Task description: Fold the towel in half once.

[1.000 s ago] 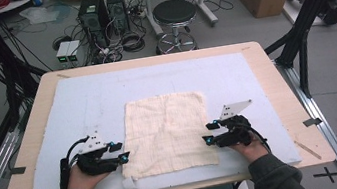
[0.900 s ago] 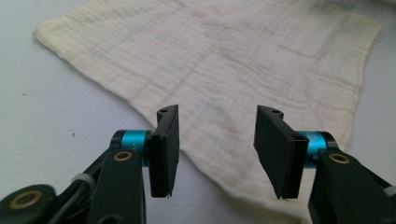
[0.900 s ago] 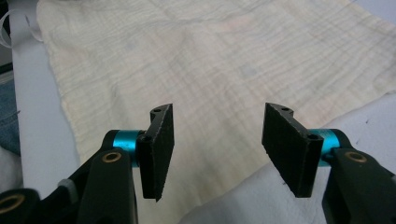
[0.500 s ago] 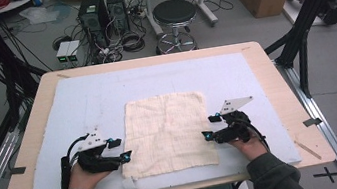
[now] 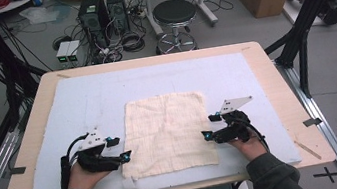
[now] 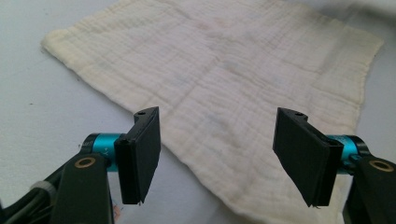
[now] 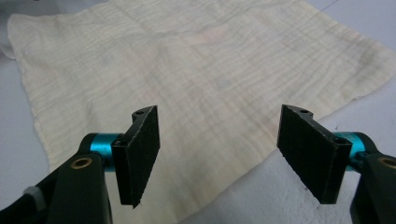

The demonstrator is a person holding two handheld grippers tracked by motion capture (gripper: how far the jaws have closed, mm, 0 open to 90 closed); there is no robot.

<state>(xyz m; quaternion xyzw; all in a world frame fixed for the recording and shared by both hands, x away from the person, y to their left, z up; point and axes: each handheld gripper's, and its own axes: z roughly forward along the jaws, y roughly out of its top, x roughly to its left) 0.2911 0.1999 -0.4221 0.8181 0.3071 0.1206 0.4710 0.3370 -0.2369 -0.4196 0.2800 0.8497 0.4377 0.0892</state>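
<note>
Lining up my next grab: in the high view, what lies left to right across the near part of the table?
Left gripper → cream cloth → right gripper.

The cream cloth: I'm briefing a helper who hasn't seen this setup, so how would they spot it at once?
Start from the wooden table and the pale blue mat covering it. The cream cloth lies flat near the mat's front edge, between the left hand-held gripper and the right hand-held gripper. It is the one yellowish, crinkled square there.
</note>
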